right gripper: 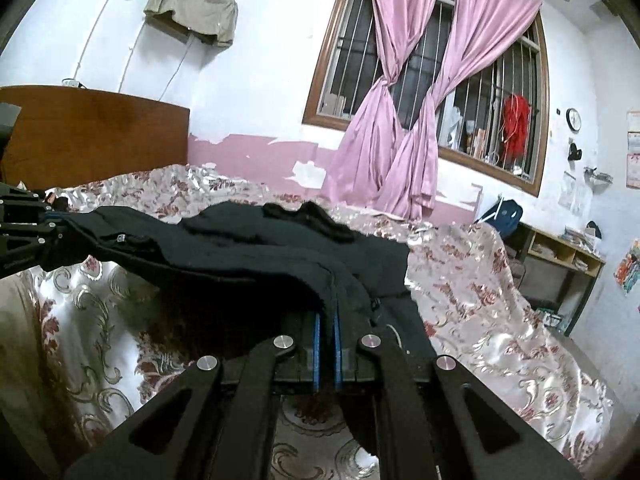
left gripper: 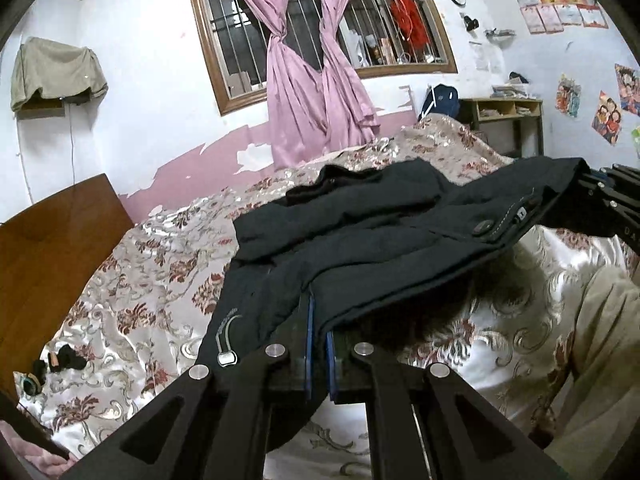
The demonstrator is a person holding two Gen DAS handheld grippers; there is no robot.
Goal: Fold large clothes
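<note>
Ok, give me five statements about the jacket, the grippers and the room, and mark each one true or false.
1. The left gripper is shut on the dark jacket. True.
2. The right gripper hangs open above the bed. False: it is shut on the jacket's edge as well.
3. The jacket's near edge is lifted off the floral bedspread. True: a shadow lies beneath it.
4. The pink curtains are drawn fully across the window. False: they are knotted, with the window bars showing on both sides.
5. The jacket is bright red. False: it is black or near black.
</note>
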